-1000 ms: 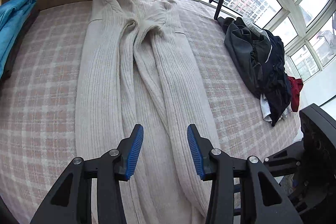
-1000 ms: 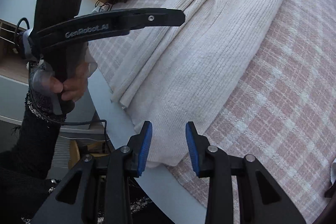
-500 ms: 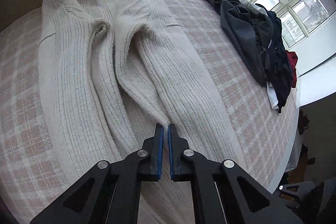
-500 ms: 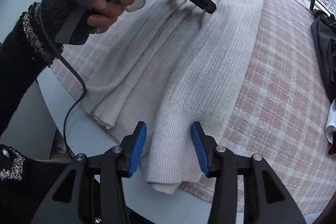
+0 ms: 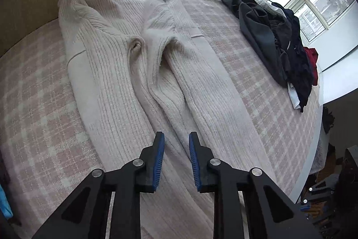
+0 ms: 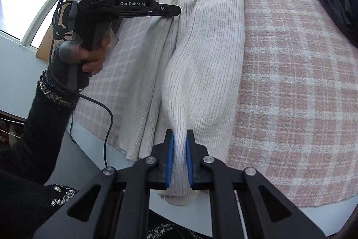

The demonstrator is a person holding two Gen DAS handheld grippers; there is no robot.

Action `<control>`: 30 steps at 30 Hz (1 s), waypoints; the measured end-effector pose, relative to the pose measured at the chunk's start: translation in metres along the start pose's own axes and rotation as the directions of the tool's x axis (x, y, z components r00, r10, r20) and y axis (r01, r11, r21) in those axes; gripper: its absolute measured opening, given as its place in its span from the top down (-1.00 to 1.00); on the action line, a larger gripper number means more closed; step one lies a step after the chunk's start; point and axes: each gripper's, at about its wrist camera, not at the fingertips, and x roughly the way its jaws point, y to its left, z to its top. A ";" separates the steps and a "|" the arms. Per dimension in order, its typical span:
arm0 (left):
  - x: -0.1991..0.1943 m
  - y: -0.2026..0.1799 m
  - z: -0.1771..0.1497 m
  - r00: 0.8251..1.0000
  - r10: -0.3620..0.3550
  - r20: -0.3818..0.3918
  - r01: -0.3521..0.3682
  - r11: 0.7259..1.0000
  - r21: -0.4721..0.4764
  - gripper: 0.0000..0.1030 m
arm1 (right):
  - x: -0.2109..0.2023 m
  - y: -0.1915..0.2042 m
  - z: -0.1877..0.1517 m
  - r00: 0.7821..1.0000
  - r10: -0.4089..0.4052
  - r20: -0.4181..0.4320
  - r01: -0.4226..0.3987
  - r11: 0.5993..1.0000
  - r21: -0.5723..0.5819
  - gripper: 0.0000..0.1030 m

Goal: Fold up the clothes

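Right gripper (image 6: 179, 147) clamped on near hem of cream ribbed sweater (image 6: 210, 55), lifting a ridge of knit. Left gripper (image 5: 175, 147), jaws apart, hovers above sweater's folded-in sleeves. Sweater lies lengthwise on plaid-covered desk (image 5: 33, 104); dark clothes pile (image 5: 279, 41) at right.

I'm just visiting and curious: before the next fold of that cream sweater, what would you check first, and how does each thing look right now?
1. Right gripper has hold of the cream sweater: ok, shut on the hem near the table edge.
2. Left gripper has hold of the fabric: not ok, its jaws stand open over the sweater's middle, holding nothing.
3. Sleeves folded in along the body: ok, both lie lengthwise on it.
4. Sweater flat: not ok, fabric is bunched at the collar and lifted into a ridge at the right gripper.
5. Pile of dark clothes clear of the sweater: ok, apart from it on the checked cloth.
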 end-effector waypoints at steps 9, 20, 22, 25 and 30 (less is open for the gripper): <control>-0.073 0.024 -0.073 1.000 0.013 0.016 -0.014 0.998 0.062 0.26 | 0.018 0.007 -0.010 0.986 -0.080 -0.148 0.075 0.996 -0.039 0.59; -0.032 -0.029 -0.157 0.985 -0.090 -0.146 0.116 0.977 0.180 0.26 | 0.052 0.031 0.021 0.979 -0.198 -0.046 0.183 0.958 -0.222 0.23; -0.029 -0.040 -0.165 0.983 -0.087 -0.160 0.122 0.967 0.222 0.26 | 0.047 0.012 0.031 0.996 0.044 -0.073 -0.045 0.999 -0.010 0.28; -0.035 -0.040 -0.169 0.983 -0.101 -0.156 0.133 0.968 0.213 0.25 | 0.028 -0.014 0.030 0.977 0.211 -0.016 -0.204 0.961 0.185 0.29; -0.045 -0.036 -0.172 0.983 -0.111 -0.144 0.139 0.969 0.202 0.25 | 0.005 -0.008 0.008 0.997 -0.075 -0.010 0.075 0.997 0.025 0.28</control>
